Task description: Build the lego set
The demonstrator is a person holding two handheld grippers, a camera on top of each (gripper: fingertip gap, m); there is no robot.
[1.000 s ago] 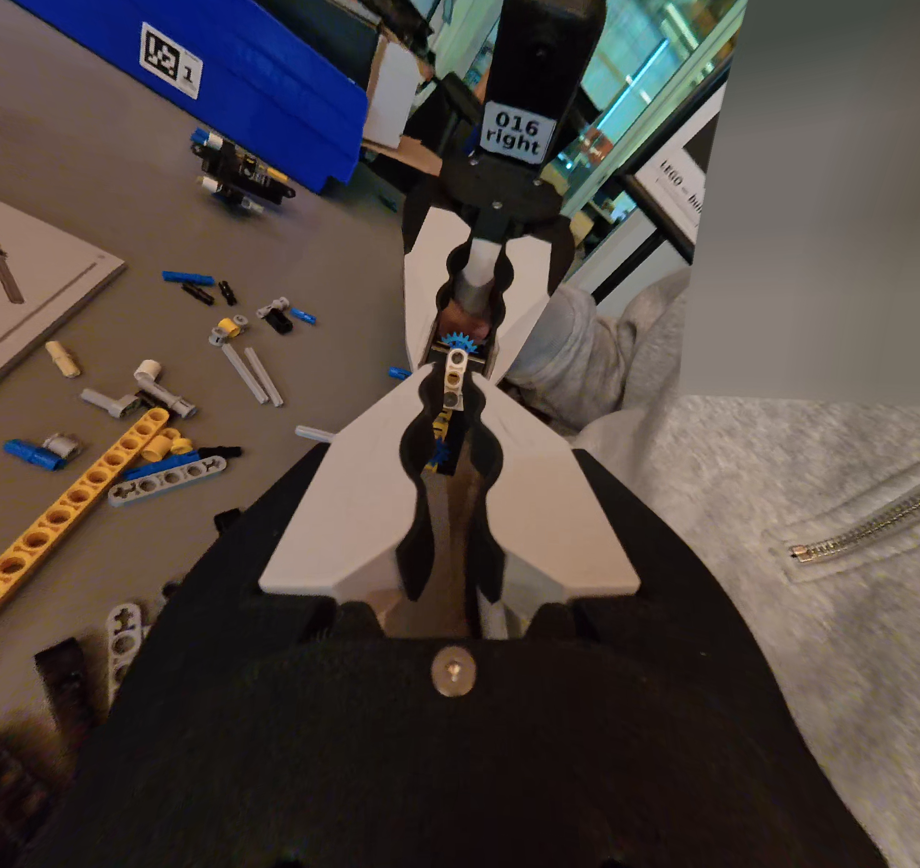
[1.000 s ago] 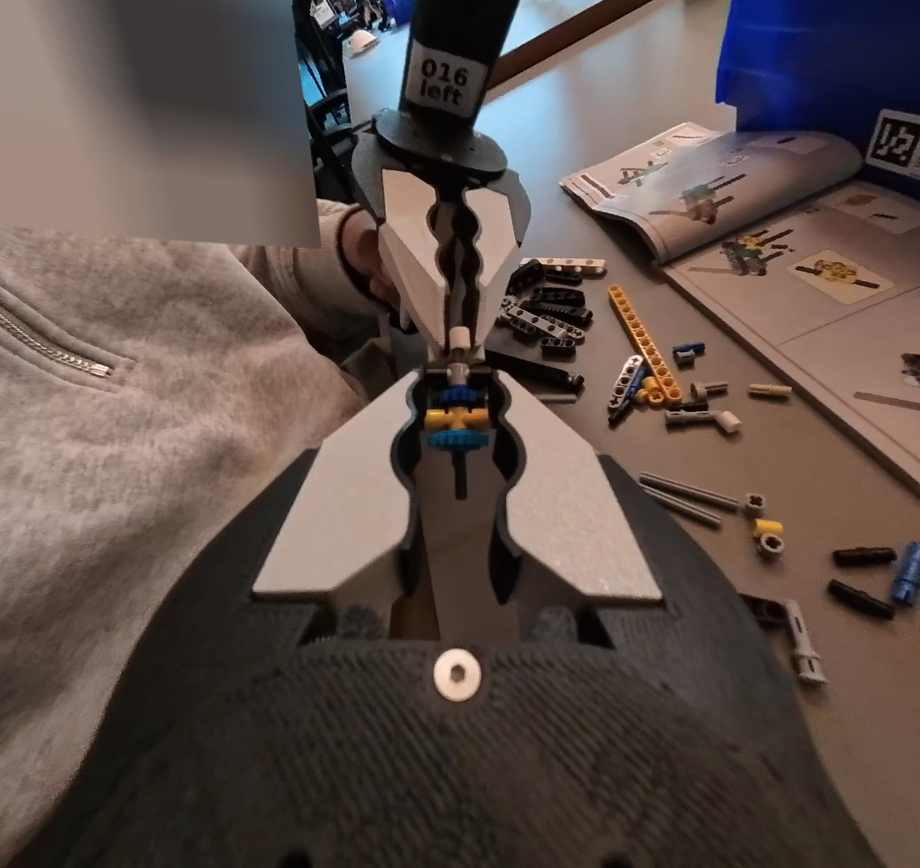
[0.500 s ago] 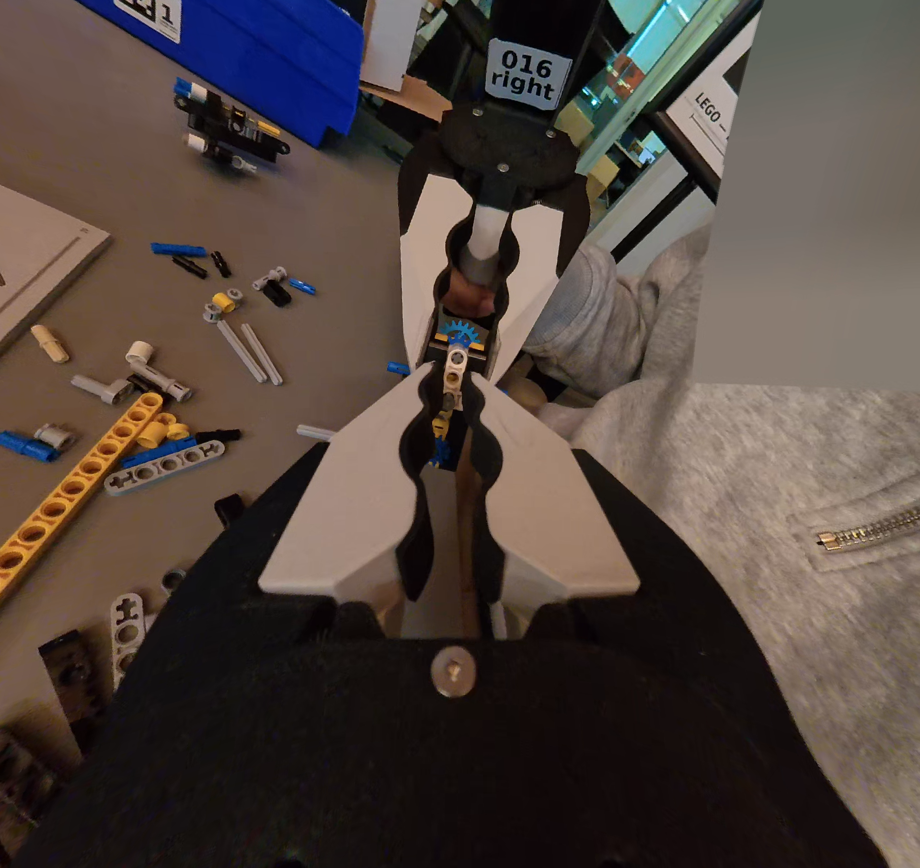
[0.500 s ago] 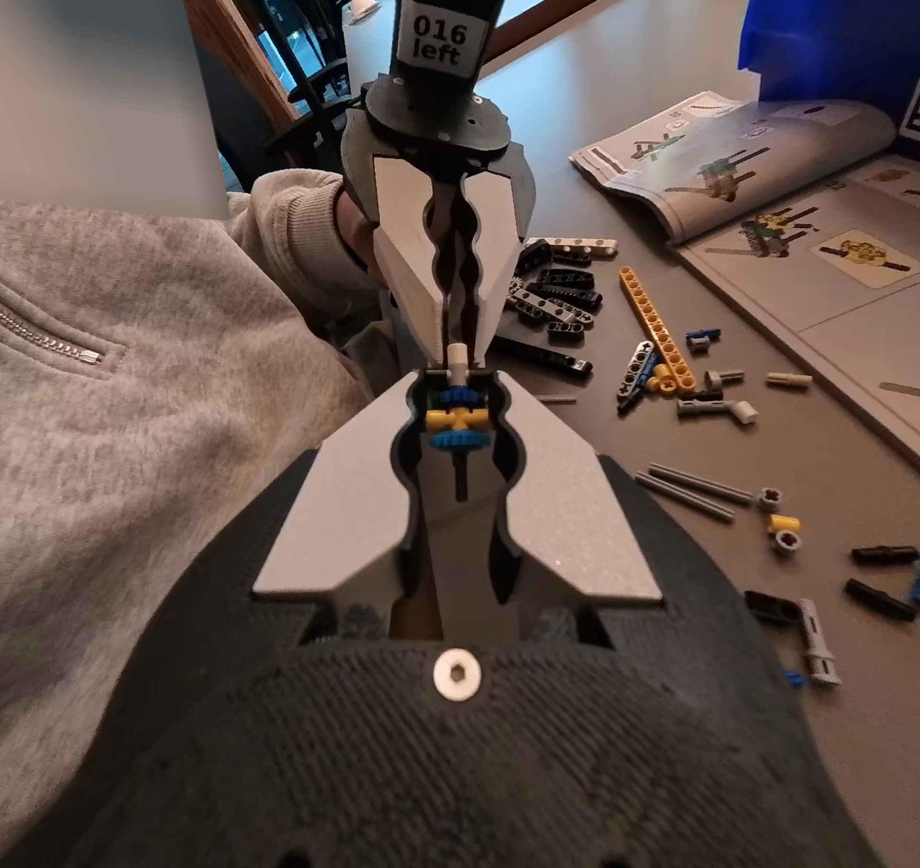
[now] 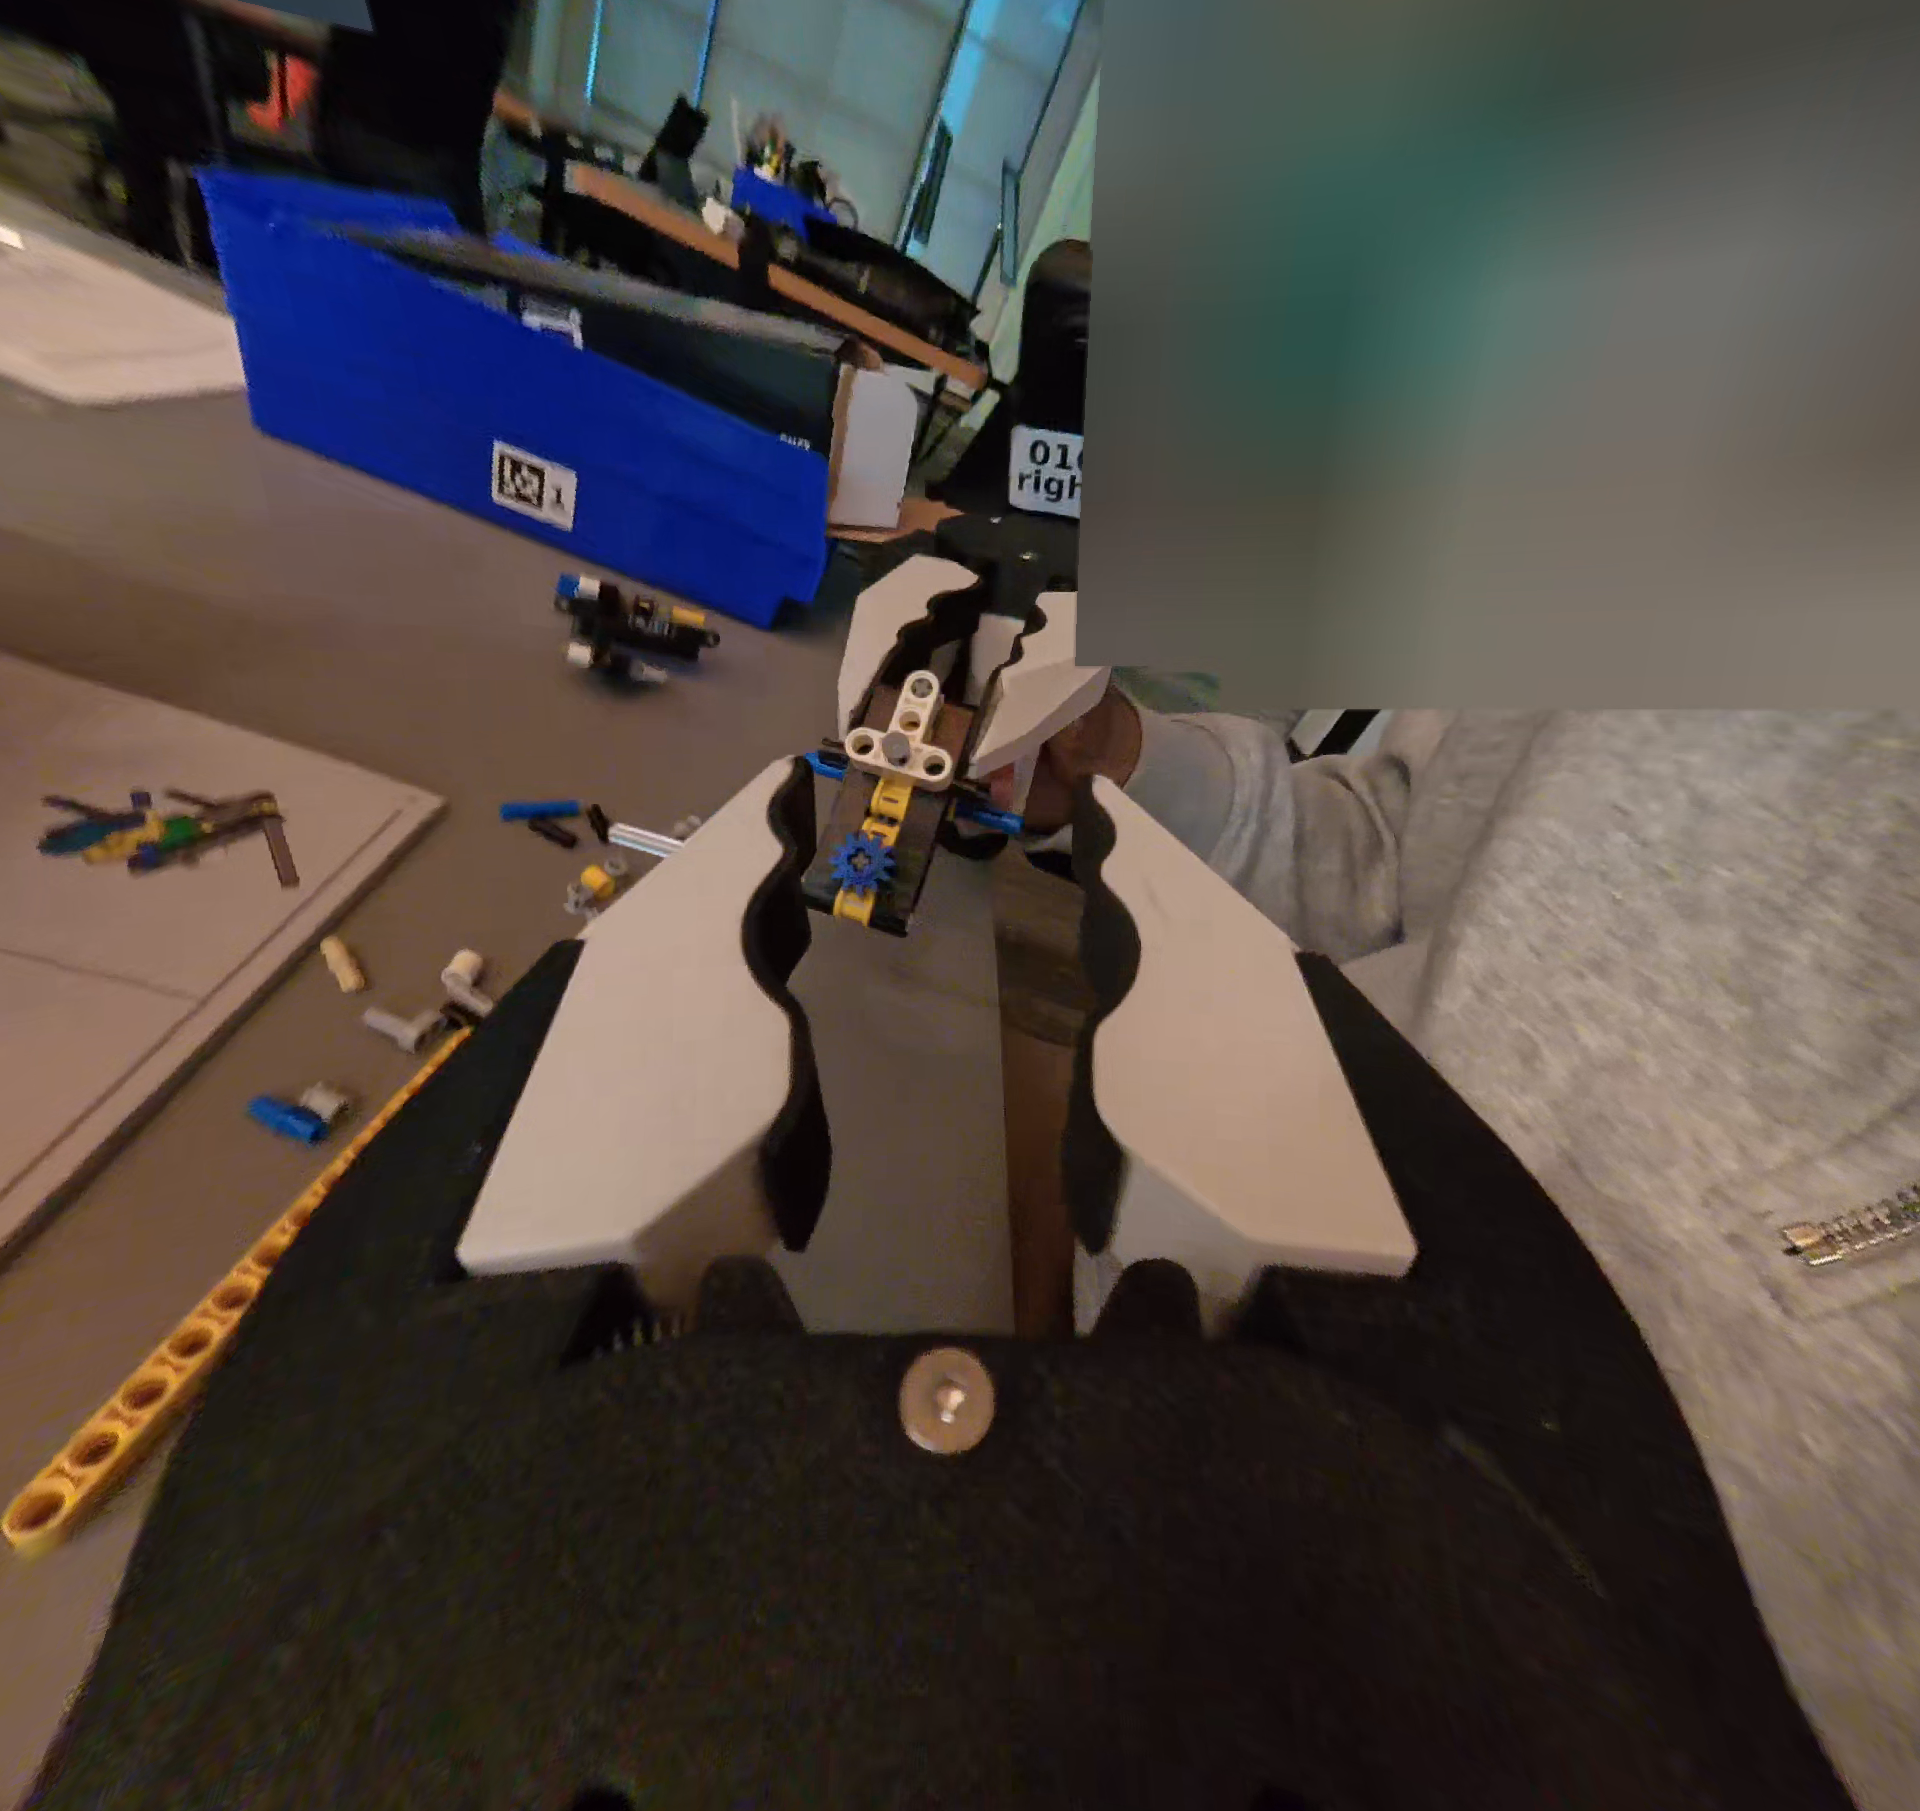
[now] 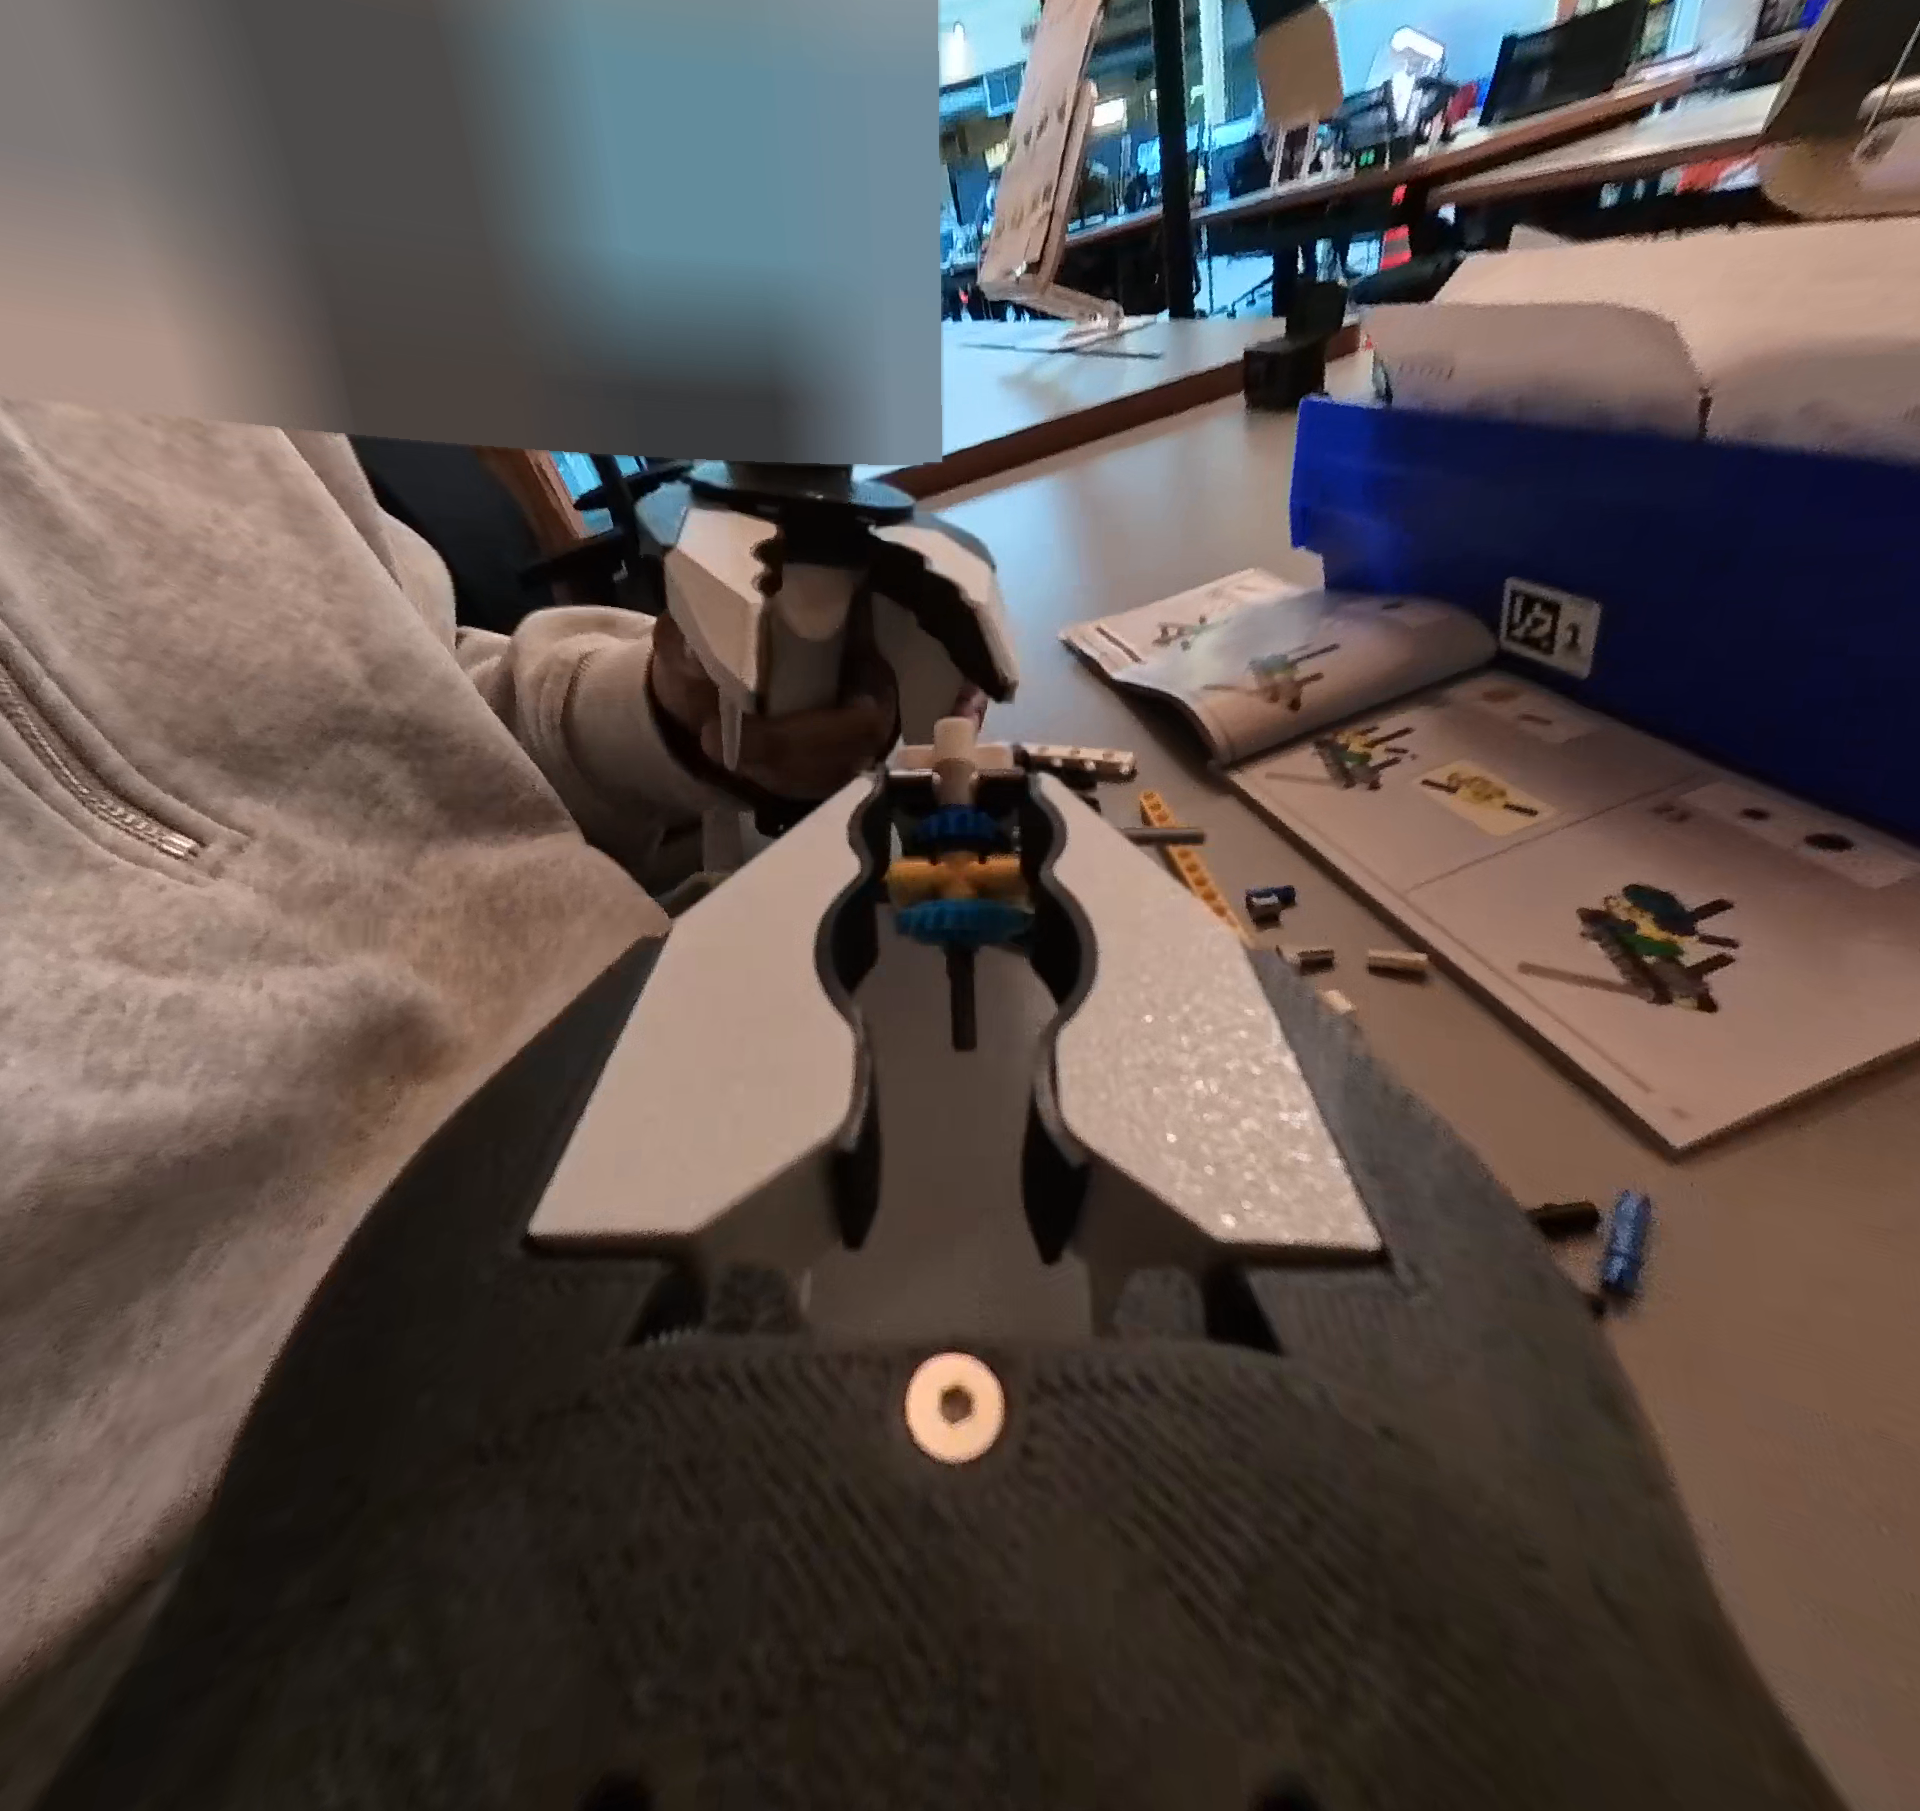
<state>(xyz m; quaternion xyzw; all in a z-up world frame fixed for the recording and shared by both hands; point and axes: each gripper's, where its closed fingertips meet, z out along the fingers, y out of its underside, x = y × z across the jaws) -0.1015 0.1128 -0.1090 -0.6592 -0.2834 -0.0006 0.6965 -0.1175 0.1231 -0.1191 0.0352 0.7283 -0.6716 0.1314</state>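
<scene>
Since half a second ago the left gripper has spread its fingers wide and let go of the lego gear assembly; it now holds nothing. The right gripper stays pinched on the assembly, with the blue gears and yellow piece between its fingertips and a black axle pointing back toward the camera. A white T-shaped piece caps the assembly's far end. It is held in the air above the near edge of the table. Loose parts, a yellow beam and an open instruction booklet lie on the table, with a blue bin toward its far edge.
</scene>
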